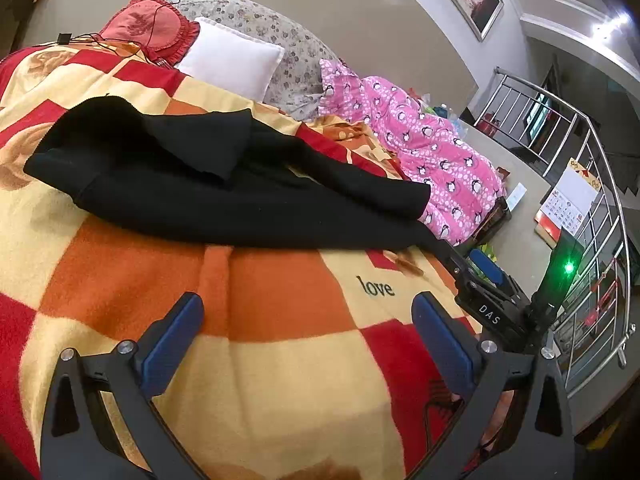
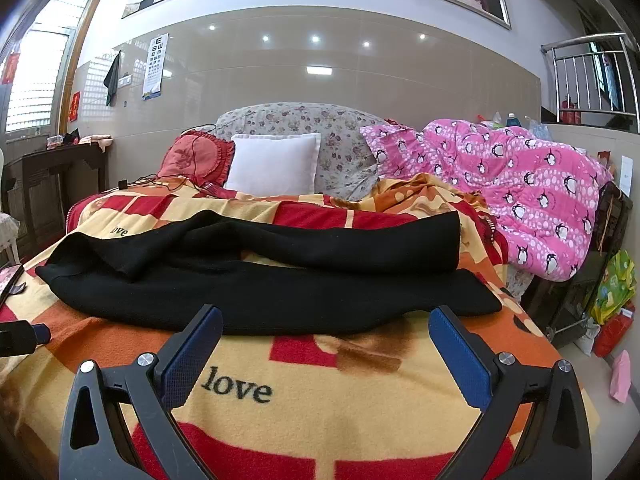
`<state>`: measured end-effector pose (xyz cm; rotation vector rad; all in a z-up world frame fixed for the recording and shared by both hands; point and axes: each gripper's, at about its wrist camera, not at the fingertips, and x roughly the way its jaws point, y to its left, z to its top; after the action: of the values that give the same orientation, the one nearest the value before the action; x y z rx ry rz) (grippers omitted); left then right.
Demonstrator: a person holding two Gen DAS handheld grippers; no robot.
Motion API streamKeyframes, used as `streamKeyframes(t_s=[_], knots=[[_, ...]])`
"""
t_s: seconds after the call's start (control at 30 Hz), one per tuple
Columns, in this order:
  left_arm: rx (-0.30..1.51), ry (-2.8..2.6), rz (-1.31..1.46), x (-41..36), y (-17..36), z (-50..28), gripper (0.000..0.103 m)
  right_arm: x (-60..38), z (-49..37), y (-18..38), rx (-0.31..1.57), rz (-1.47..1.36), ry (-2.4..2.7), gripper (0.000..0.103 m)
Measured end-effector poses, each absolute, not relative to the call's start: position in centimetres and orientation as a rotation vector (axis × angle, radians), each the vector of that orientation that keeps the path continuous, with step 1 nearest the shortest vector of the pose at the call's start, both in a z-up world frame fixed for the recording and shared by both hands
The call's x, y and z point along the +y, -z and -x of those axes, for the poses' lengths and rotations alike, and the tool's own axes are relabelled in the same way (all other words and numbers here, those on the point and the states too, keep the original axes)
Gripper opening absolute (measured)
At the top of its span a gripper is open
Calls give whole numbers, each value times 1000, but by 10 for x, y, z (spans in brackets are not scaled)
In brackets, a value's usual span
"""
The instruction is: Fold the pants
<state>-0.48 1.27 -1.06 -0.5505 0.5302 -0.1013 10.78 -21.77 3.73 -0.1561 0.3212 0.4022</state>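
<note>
Black pants (image 1: 208,184) lie crosswise on a checked red, orange and yellow blanket (image 1: 280,380), loosely laid with one leg over the other and a flap turned over near the waist. In the right wrist view the pants (image 2: 280,280) stretch left to right just beyond my fingertips. My left gripper (image 1: 308,312) is open above bare blanket, a short way in front of the pants. My right gripper (image 2: 326,324) is open too, its blue pads level with the pants' near edge. The right gripper's body (image 1: 488,300) shows at the right of the left wrist view.
A white pillow (image 2: 274,164), a red frilled cushion (image 2: 196,156) with a black cable, and a floral headboard (image 2: 304,120) stand at the bed's far end. A pink penguin quilt (image 2: 520,192) is heaped at the right. A steel railing (image 1: 580,184) and floor clutter lie beyond the bed's right edge.
</note>
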Motion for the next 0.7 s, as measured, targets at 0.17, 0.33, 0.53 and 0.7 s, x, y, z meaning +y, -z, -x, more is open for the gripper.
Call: streamKeyframes(t_s=[0.17, 0.33, 0.53, 0.7], knots=[[532, 102, 555, 13, 12, 5, 103, -219, -108, -37, 319, 158, -400, 103], [532, 100, 553, 12, 11, 5, 103, -220, -108, -37, 312, 151, -401, 103], [531, 101, 554, 13, 11, 5, 103, -221, -110, -37, 318, 142, -396, 103], [526, 94, 561, 14, 12, 6, 103, -221, -110, -36, 303, 142, -398, 103]])
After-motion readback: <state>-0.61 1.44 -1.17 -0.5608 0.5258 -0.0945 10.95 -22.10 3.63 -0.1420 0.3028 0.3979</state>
